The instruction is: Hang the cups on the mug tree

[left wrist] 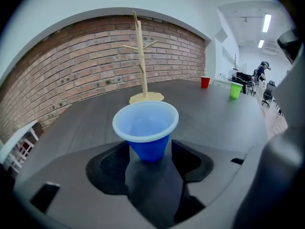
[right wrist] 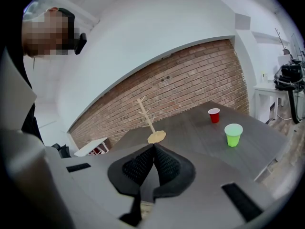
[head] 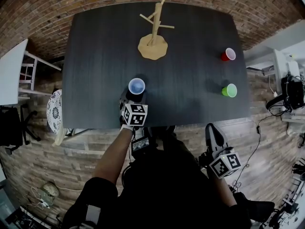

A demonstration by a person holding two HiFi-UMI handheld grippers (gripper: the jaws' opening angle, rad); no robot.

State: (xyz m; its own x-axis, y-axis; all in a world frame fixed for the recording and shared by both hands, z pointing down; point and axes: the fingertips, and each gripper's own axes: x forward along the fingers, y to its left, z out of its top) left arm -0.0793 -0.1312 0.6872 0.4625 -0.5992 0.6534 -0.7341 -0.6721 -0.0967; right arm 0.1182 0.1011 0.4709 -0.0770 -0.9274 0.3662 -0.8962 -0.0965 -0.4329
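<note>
A blue cup [head: 137, 86] stands upright between the jaws of my left gripper [head: 135, 99] near the table's front edge, and the pads press on its lower sides. In the left gripper view the blue cup [left wrist: 147, 128] fills the space between the jaws of the left gripper [left wrist: 150, 150]. The wooden mug tree [head: 153, 32] stands bare at the far middle of the table. A red cup [head: 228, 54] and a green cup [head: 230, 90] sit at the right side. My right gripper [head: 211, 128] hangs off the table's front right, shut and empty, its right gripper tips [right wrist: 153, 148] meeting.
The dark table [head: 95, 80] rests on a brick-patterned floor. A white side table and chair [head: 19, 75] stand to its left. A white desk with equipment [head: 286, 85] stands to the right. The person's body fills the near side.
</note>
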